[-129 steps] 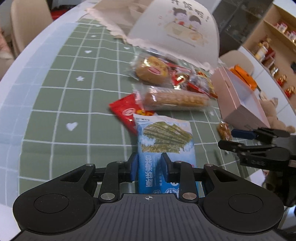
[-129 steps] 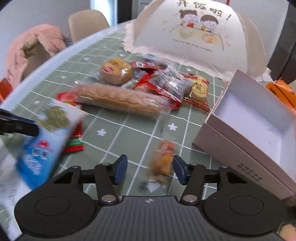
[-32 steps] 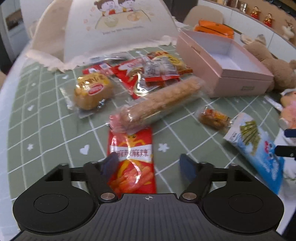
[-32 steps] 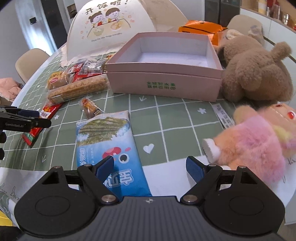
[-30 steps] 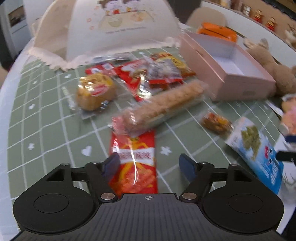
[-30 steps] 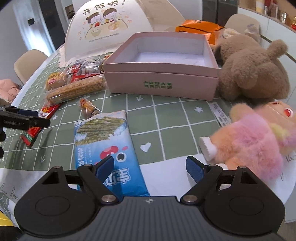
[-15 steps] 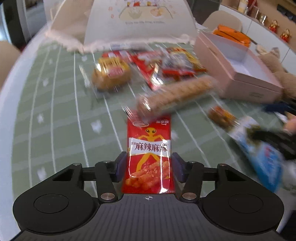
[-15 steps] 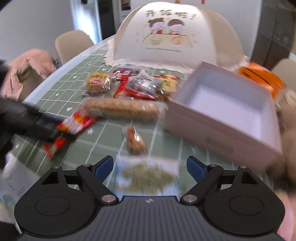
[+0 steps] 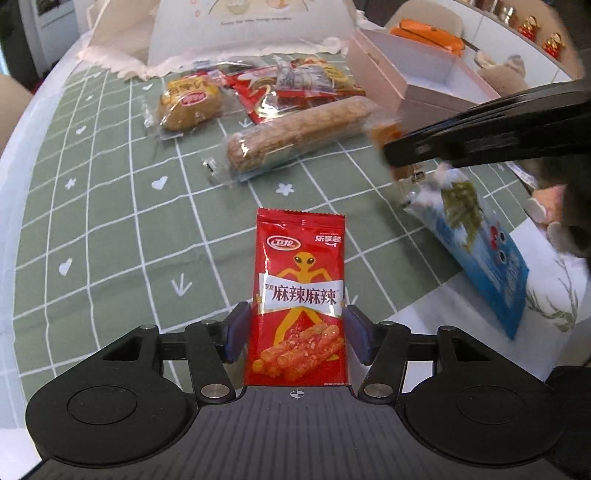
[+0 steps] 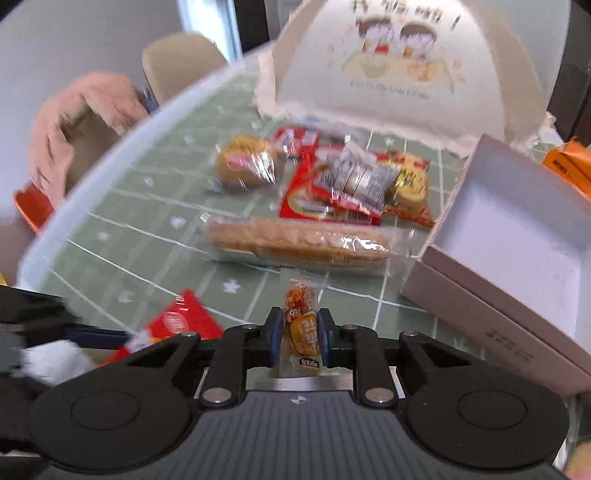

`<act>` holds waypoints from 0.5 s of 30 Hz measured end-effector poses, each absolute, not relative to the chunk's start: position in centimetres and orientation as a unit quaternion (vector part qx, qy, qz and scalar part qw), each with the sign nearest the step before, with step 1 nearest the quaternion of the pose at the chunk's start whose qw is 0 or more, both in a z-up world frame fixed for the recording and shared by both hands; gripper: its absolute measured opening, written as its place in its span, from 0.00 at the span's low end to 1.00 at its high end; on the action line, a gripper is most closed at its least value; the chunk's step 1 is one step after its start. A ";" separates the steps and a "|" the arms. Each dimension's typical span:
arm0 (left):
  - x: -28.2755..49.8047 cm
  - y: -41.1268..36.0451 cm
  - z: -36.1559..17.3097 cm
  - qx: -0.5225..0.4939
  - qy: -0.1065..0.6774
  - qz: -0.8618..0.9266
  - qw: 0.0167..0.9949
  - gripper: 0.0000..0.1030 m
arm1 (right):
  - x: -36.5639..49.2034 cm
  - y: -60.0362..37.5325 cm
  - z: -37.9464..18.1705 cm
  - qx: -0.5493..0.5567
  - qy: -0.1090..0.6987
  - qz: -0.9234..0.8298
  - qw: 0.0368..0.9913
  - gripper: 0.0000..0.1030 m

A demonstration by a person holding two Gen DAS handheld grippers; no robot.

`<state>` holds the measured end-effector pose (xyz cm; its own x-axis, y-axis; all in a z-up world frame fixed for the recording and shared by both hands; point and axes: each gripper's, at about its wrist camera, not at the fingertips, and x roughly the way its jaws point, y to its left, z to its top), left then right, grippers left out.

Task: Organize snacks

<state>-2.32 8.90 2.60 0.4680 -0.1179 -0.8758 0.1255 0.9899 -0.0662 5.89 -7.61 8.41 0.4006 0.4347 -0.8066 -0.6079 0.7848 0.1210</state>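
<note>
Our left gripper point(image 9: 297, 334) has its blue pads pressed against both edges of a red spicy-strip packet point(image 9: 300, 295), which points away from us over the green checked tablecloth point(image 9: 110, 206). Our right gripper point(image 10: 300, 334) is pinched narrowly on a small orange snack packet point(image 10: 301, 325); in the left wrist view its dark fingers cut in from the right above a blue seaweed snack bag point(image 9: 476, 243) lying at the table's near right edge. Working left to right across the pile: a round cake in clear wrap point(image 9: 189, 105) sits farthest left, then a heap of red and clear packets point(image 9: 295, 83), with a long wrapped biscuit bar point(image 9: 299, 133) lying crosswise in front of them, near the pink box point(image 10: 495, 295). That box stands open at the right with its pale interior point(image 10: 517, 218) showing nothing inside. Behind the snacks a white mesh food cover with a cartoon print point(image 10: 391, 62) stands on the cloth. At far right an orange pack point(image 9: 424, 33) lies behind the box and a brown plush toy point(image 9: 502, 74) beside it. The right wrist view is motion-blurred, showing a beige chair point(image 10: 181, 66) with pink cloth point(image 10: 77, 122) beyond the table's left rim.
</note>
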 end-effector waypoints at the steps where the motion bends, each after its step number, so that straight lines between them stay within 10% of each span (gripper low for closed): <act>1: -2.2 8.7 2.6 0.008 0.511 -0.071 0.857 0.54 | 5.5 -8.5 8.8 -0.090 0.447 0.309 0.835 0.18; 15: 8.8 2.7 17.7 -0.090 0.320 -0.208 0.920 0.54 | 3.7 -21.4 14.8 -0.017 0.406 0.148 0.901 0.18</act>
